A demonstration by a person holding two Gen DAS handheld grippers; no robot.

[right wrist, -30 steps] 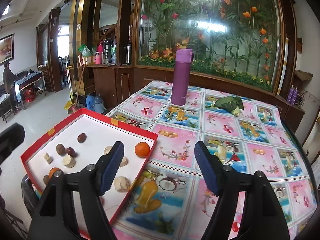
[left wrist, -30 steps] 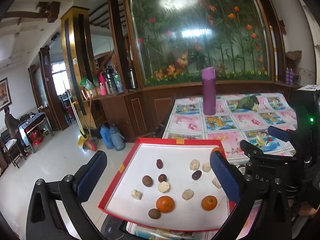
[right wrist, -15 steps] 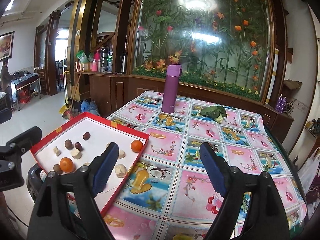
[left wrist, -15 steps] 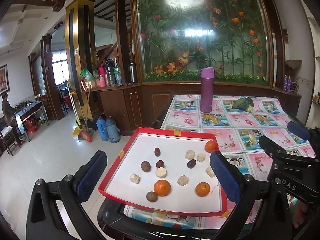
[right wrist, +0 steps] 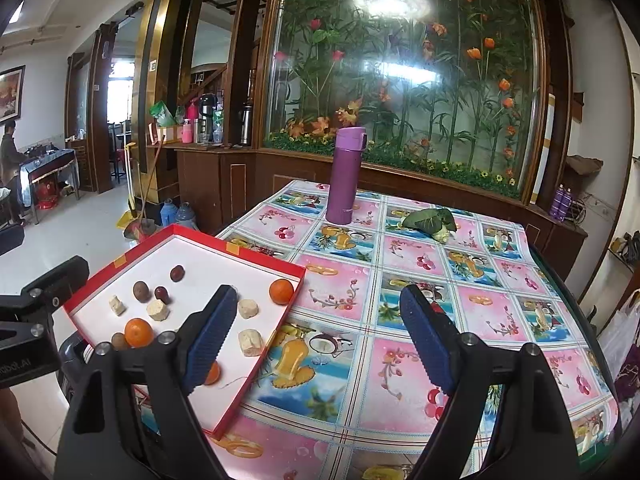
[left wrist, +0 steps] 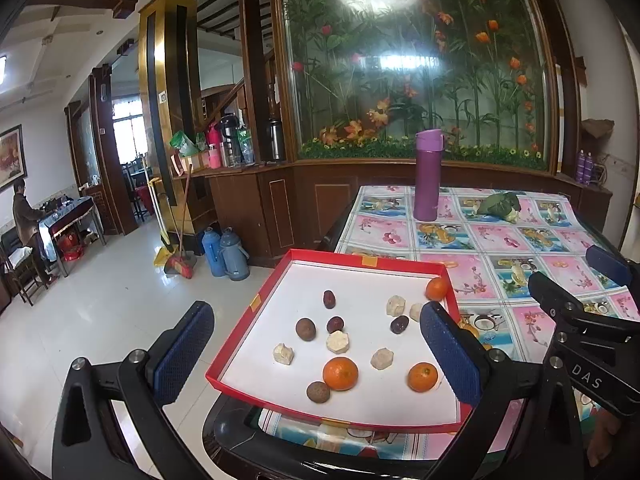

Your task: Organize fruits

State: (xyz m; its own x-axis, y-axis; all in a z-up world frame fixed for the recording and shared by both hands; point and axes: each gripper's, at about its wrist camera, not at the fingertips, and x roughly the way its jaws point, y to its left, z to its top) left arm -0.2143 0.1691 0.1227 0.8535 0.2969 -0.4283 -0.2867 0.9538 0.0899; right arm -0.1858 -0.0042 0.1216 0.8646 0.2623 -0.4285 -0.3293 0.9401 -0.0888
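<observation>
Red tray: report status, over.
Left gripper and right gripper open, empty. Oranges, dates, pale chunks loose in red tray, unsorted. Nothing blocking.

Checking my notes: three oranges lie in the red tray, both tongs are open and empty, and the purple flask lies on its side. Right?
Not quite: the purple flask stands upright on the table, as the right wrist view shows. Three oranges do lie in the red tray, and both tongs are open, empty.

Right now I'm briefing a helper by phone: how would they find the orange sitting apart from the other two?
Find the red tray at the near left corner of the flowered tablecloth. Go to its far right corner, nearest the purple flask. The lone orange sits against the rim there, while the other two oranges lie along the tray's near edge.
</observation>
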